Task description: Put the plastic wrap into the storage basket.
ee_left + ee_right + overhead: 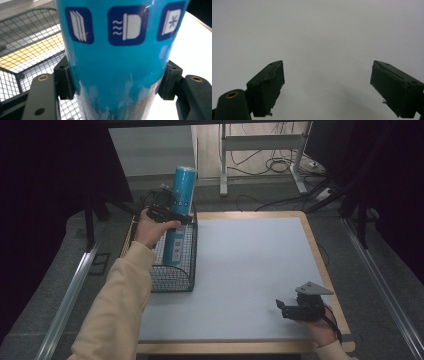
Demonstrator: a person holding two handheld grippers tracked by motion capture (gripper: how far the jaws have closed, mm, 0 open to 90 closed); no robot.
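The blue can (181, 202) stands upright inside the black wire basket (172, 277) at the table's (250, 270) left edge, its top rising well above the basket rim. The left claw (172, 215) grips it around the middle from the side, and in the left gripper view the 2 pads (64, 80) press against opposite sides of the can (117, 62), just below a row of 3 dark blue square icons printed on its label. The basket mesh (30, 50) shows behind and to the left of the can there. The person's left hand (147, 227), in a cream sleeve (117, 305), holds that claw over the basket. The right claw (292, 310) rests near the table's front right corner, well apart from the basket, and its jaws stand wide with nothing between them over the bare grey tabletop (319, 37).
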